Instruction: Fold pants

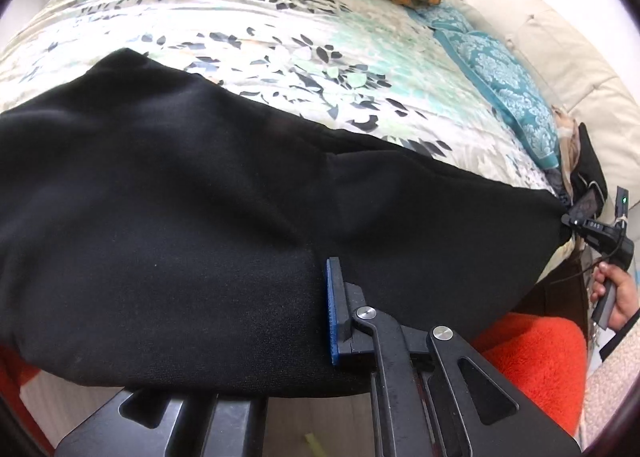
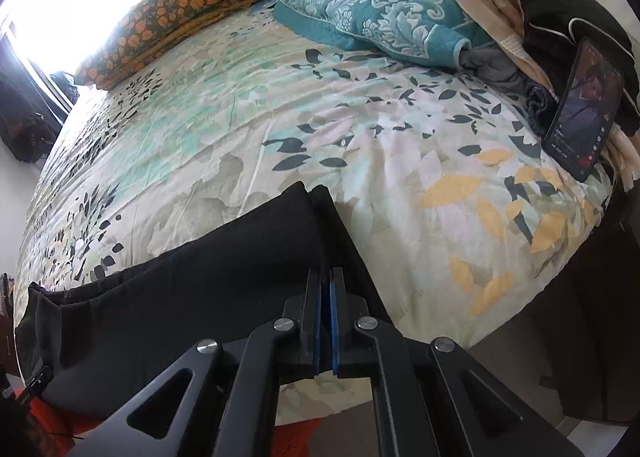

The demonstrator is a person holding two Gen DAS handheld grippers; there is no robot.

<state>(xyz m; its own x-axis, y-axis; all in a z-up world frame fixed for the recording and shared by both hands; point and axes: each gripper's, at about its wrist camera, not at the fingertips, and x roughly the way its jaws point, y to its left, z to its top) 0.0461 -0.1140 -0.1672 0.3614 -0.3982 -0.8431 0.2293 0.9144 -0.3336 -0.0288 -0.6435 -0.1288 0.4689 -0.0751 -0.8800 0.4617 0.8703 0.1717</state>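
The left gripper [image 1: 320, 309] is clamped on the near edge of the black pants [image 1: 168, 193]; only one blue-padded finger [image 1: 333, 313] shows, the other is buried under the cloth. The right gripper [image 2: 326, 321] is also closed, its two blue pads pressed together on a thin edge of the same black pants [image 2: 192, 293] at their right end. From the left wrist view, the right gripper [image 1: 576, 223] appears at the far right, pinching a bunched corner of the cloth, with the person's hand [image 1: 612, 293] around its handle. The pants stretch in a broad dark band between the two grippers, along the near side of a bed, partly lying on the bedsheet [image 2: 304, 105], which is pale with a pattern of teal, dark and yellow leaves. Farther back on the bed lie a teal patterned quilt [image 2: 384, 5] and a folded dark cloth with orange flowers [image 2: 180, 13]. To the right, a phone [image 2: 582, 109] with a lit screen leans tilted against a heap of beige and black clothes [image 2: 540, 9]. Below the bed's near edge, an orange fuzzy fabric [image 1: 532, 361] is visible
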